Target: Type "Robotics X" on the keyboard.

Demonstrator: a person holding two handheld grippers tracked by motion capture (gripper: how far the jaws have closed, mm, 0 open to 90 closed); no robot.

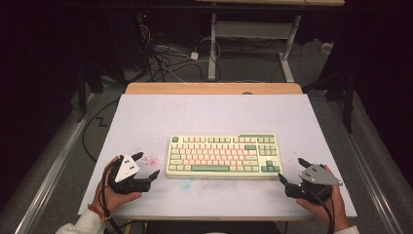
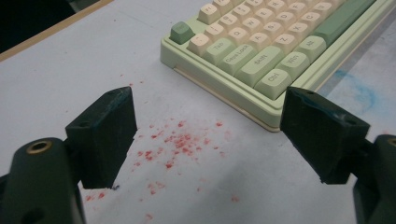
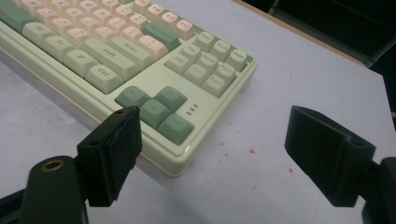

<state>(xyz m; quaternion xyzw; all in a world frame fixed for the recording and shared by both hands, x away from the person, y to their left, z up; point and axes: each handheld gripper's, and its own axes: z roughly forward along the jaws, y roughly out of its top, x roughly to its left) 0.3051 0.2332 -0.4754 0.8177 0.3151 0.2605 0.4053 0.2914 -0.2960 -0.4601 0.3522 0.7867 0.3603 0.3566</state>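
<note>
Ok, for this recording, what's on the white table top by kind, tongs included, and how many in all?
Keyboard: 1, pale green with cream keys, lying flat between the two tongs.
Tongs: 2, the left tongs and the right tongs, both open, each beside one end of the keyboard without touching it.
Total: 3

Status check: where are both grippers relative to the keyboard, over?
Left gripper open, empty, off keyboard's left end. Right gripper open, empty, at its right front corner. Keyboard flat, untouched. Red specks on table; no obstruction.
</note>
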